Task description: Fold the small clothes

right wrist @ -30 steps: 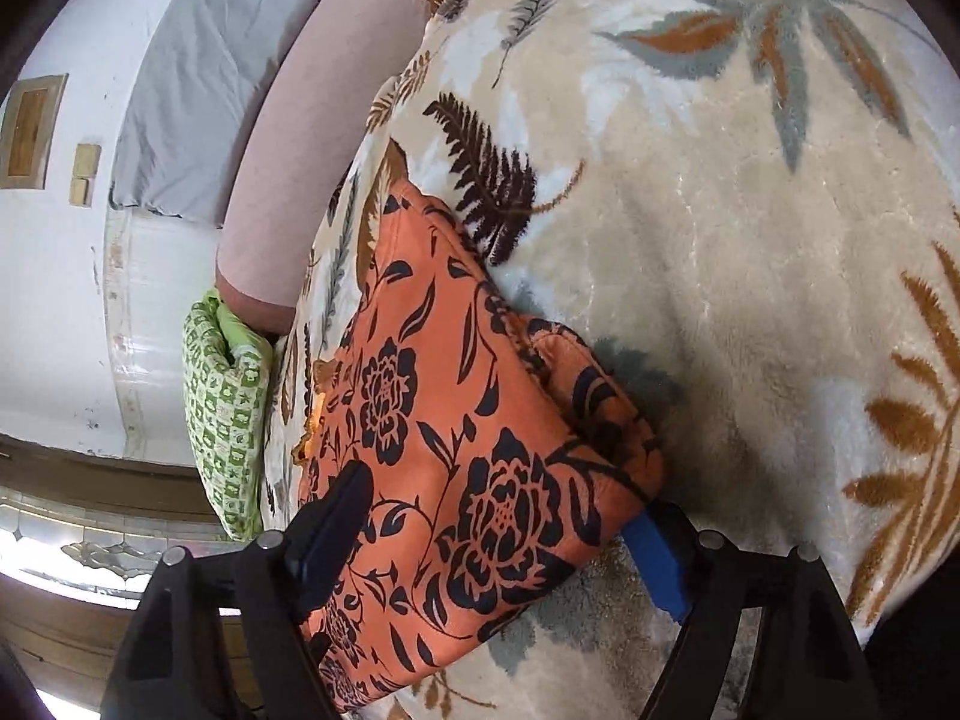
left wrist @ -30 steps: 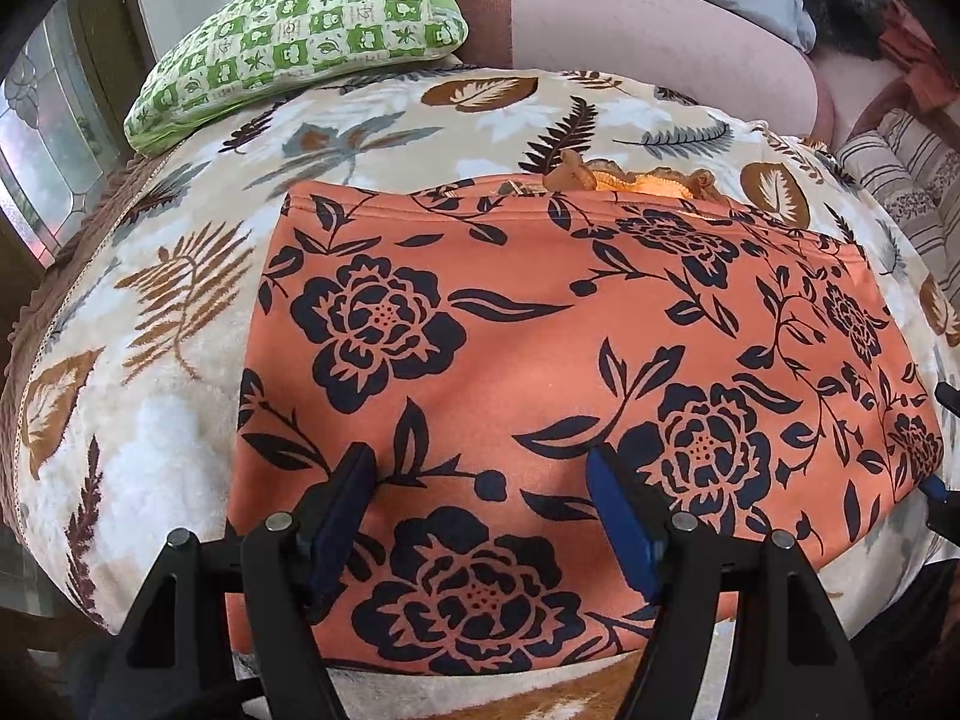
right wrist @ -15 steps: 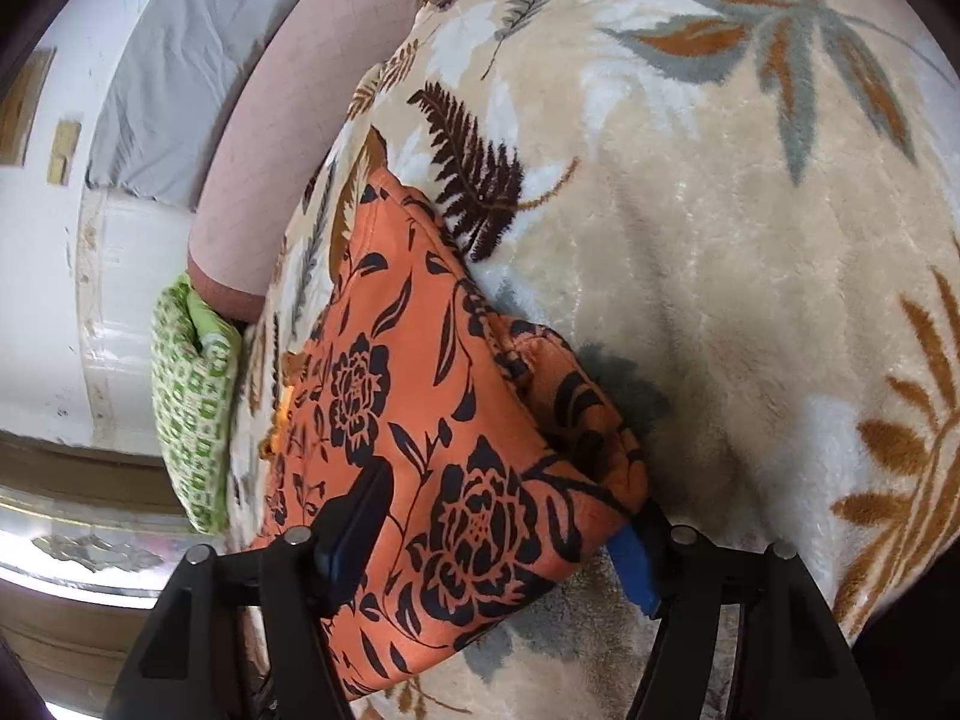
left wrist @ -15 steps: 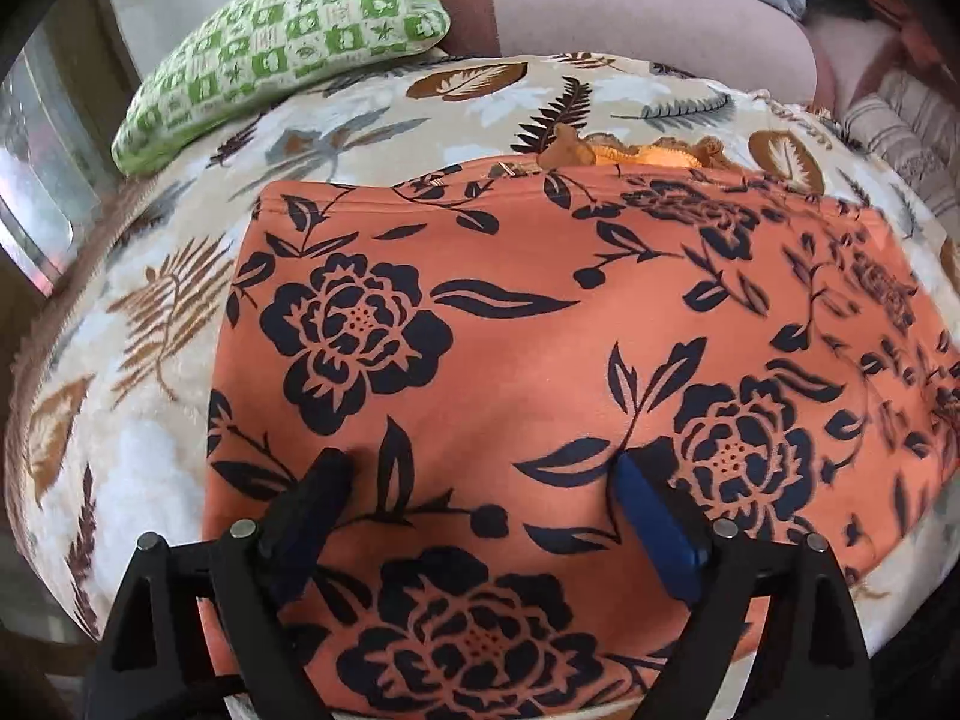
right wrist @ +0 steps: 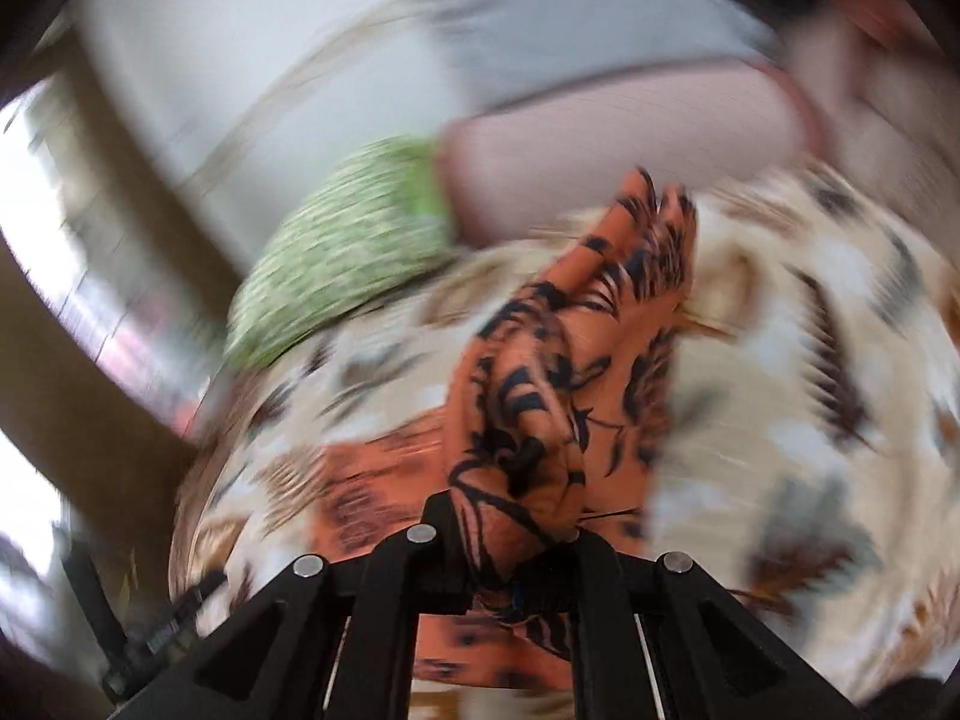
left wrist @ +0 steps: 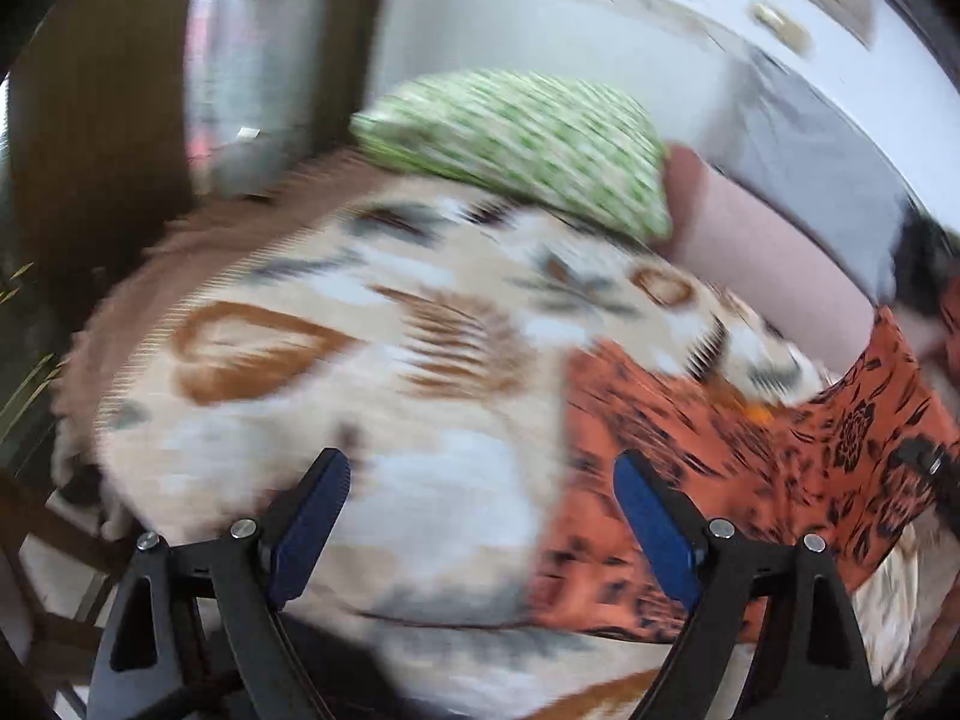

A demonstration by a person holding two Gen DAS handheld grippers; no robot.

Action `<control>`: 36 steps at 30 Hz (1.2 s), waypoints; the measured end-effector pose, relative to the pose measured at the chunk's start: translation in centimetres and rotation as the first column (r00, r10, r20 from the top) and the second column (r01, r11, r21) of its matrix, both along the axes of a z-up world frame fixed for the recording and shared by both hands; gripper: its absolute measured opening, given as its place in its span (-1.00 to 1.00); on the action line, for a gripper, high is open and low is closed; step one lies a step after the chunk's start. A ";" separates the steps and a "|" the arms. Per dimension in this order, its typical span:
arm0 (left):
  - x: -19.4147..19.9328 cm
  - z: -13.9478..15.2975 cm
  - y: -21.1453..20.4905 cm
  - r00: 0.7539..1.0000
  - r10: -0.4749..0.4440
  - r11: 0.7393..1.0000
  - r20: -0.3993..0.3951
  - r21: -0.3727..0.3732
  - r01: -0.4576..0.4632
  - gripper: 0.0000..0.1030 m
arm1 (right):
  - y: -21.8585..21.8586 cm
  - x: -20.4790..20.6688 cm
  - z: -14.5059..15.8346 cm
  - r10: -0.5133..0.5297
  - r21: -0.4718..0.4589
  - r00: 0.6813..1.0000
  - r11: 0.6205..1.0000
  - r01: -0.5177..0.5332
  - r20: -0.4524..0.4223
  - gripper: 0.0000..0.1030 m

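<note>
An orange garment with black flowers (left wrist: 750, 450) lies on the leaf-patterned blanket (left wrist: 360, 360), to the right in the blurred left wrist view. My left gripper (left wrist: 480, 498) hangs open over bare blanket beside the garment's left edge, nothing between its blue pads (left wrist: 654, 528). In the right wrist view my right gripper (right wrist: 510, 546) is shut on a bunched edge of the orange garment (right wrist: 570, 372), which rises in a fold above the blanket (right wrist: 810, 420). Both views are smeared by motion.
A green checked pillow (left wrist: 516, 144) lies at the head of the bed beside a pink bolster (left wrist: 768, 246) and grey cloth (left wrist: 828, 138). A dark wooden frame (left wrist: 90, 120) and window stand to the left. The blanket's fringed edge (left wrist: 120, 300) drops off at left.
The left gripper swung left off the garment and now hangs over bare blanket. The right gripper closed on the garment's edge, rolled and lifted it into a raised fold.
</note>
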State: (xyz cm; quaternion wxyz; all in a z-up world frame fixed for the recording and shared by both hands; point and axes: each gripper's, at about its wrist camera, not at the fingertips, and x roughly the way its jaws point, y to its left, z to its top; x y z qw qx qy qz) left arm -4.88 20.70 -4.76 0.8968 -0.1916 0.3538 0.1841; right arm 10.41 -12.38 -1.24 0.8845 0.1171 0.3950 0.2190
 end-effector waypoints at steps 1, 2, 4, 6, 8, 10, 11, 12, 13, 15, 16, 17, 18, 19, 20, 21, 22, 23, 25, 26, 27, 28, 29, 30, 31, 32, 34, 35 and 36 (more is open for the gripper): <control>-1.3 0.2 1.4 0.999 0.044 0.999 0.009 0.014 -0.044 0.75 | 4.0 -0.6 -0.8 0.079 -0.033 0.997 0.996 -0.078 0.004 -0.84; -2.1 0.1 2.4 0.997 0.071 0.997 0.008 0.020 -0.072 0.75 | 6.2 -1.0 -2.0 0.124 -0.051 0.992 0.991 -0.124 -0.008 -0.84; -3.6 -0.9 4.6 0.992 0.127 0.992 -0.024 0.007 -0.126 0.75 | 12.0 -0.9 -7.0 0.237 -0.135 0.966 0.959 -0.250 -0.108 -0.83; -4.4 -2.0 6.1 0.987 0.148 0.988 -0.057 -0.027 -0.150 0.75 | 15.3 0.1 -13.5 0.266 -0.163 0.921 0.933 -0.320 -0.284 -0.83; -5.3 -2.7 6.8 0.986 0.152 0.987 -0.068 -0.048 -0.156 0.75 | 15.6 0.1 -14.4 0.247 -0.146 0.928 0.944 -0.295 -0.279 -0.80; -6.4 -3.0 7.1 0.982 0.180 0.983 -0.058 -0.033 -0.182 0.75 | 15.0 0.1 -12.0 0.260 -0.105 0.929 0.950 -0.295 -0.263 -0.82; -6.4 -3.4 7.3 0.981 0.181 0.982 -0.062 -0.045 -0.184 0.75 | 14.7 0.2 -10.8 0.264 -0.106 0.933 0.949 -0.296 -0.243 -0.82; -6.4 -3.6 7.3 0.982 0.177 0.982 -0.063 -0.054 -0.181 0.75 | 14.3 0.2 -9.5 0.264 -0.104 0.940 0.951 -0.291 -0.215 -0.82; -6.3 -3.8 7.4 0.983 0.175 0.982 -0.064 -0.061 -0.179 0.75 | 14.1 0.1 -8.4 0.261 -0.095 0.945 0.954 -0.284 -0.197 -0.82; -6.2 -3.8 7.2 0.985 0.165 0.984 -0.055 -0.062 -0.168 0.75 | 14.0 -0.4 -5.8 0.253 -0.088 0.958 0.960 -0.266 -0.132 -0.82; -6.1 -3.7 7.1 0.987 0.155 0.986 -0.047 -0.056 -0.158 0.75 | 14.2 -0.8 -5.0 0.253 -0.099 0.962 0.960 -0.263 -0.102 -0.82; -6.0 -3.6 7.1 0.988 0.148 0.987 -0.044 -0.050 -0.150 0.75 | 14.6 -1.3 -4.5 0.256 -0.110 0.964 0.958 -0.263 -0.077 -0.81; -5.9 -3.6 7.0 0.989 0.140 0.989 -0.045 -0.041 -0.142 0.75 | 14.7 -1.6 -4.5 0.262 -0.109 0.963 0.957 -0.268 -0.067 -0.81; -5.9 -3.7 7.1 0.989 0.138 0.989 -0.048 -0.040 -0.140 0.75 | 15.5 -1.8 -5.7 0.281 -0.110 0.955 0.951 -0.290 -0.089 -0.80; -5.9 -3.7 7.1 0.989 0.139 0.989 -0.052 -0.043 -0.141 0.75 | 16.5 -2.1 -7.4 0.303 -0.133 0.945 0.939 -0.318 -0.121 -0.79; -5.9 -3.8 7.2 0.988 0.141 0.988 -0.057 -0.050 -0.144 0.75 | 18.2 -2.4 -10.6 0.339 -0.194 0.926 0.909 -0.368 -0.168 -0.75; -6.0 -3.8 7.4 0.988 0.143 0.987 -0.060 -0.060 -0.147 0.75 | 19.0 -2.7 -13.0 0.351 -0.240 0.914 0.887 -0.394 -0.202 -0.73; -6.1 -3.7 7.4 0.988 0.141 0.988 -0.059 -0.063 -0.144 0.75 | 18.8 -2.9 -13.7 0.358 -0.253 0.915 0.882 -0.397 -0.189 -0.72; -6.1 -3.4 7.1 0.990 0.134 0.990 -0.051 -0.045 -0.136 0.75 | 18.0 -3.1 -12.8 0.356 -0.208 0.921 0.900 -0.384 -0.157 -0.71; -6.1 -3.4 7.0 0.990 0.134 0.990 -0.053 -0.038 -0.136 0.75 | 17.7 -2.7 -12.3 0.351 -0.175 0.921 0.909 -0.379 -0.172 -0.71; -5.9 -3.5 6.8 0.990 0.131 0.991 -0.060 -0.035 -0.133 0.75 | 17.4 -2.3 -11.7 0.354 -0.155 0.920 0.912 -0.380 -0.169 -0.71; -5.7 -3.5 6.7 0.990 0.123 0.991 -0.063 -0.042 -0.126 0.75 | 17.4 -2.3 -10.9 0.363 -0.166 0.920 0.908 -0.385 -0.150 -0.72; -5.7 -3.4 6.5 0.991 0.122 0.991 -0.057 -0.046 -0.124 0.75 | 17.4 -2.4 -10.3 0.368 -0.169 0.920 0.906 -0.388 -0.137 -0.72; -5.7 -3.4 6.4 0.991 0.121 0.991 -0.053 -0.045 -0.123 0.75 | 17.4 -2.6 -9.7 0.370 -0.166 0.921 0.907 -0.387 -0.123 -0.73; -5.7 -3.3 6.1 0.992 0.116 0.992 -0.051 -0.038 -0.118 0.75 | 17.4 -2.9 -9.0 0.371 -0.167 0.923 0.908 -0.384 -0.101 -0.73; -5.7 -3.2 5.9 0.992 0.112 0.993 -0.052 -0.031 -0.114 0.75 | 17.3 -3.3 -8.7 0.374 -0.170 0.923 0.908 -0.384 -0.085 -0.73; -5.5 -3.3 5.7 0.992 0.104 0.994 -0.065 -0.028 -0.106 0.75 | 18.0 -3.6 -10.0 0.397 -0.198 0.913 0.892 -0.407 -0.087 -0.70; -5.4 -3.2 5.6 0.993 0.099 0.994 -0.068 -0.030 -0.102 0.75 | 18.4 -3.8 -11.6 0.409 -0.234 0.905 0.874 -0.425 -0.114 -0.67; -5.4 -3.0 5.5 0.993 0.098 0.995 -0.066 -0.029 -0.100 0.75 | 18.6 -4.0 -12.6 0.423 -0.254 0.898 0.861 -0.441 -0.123 -0.60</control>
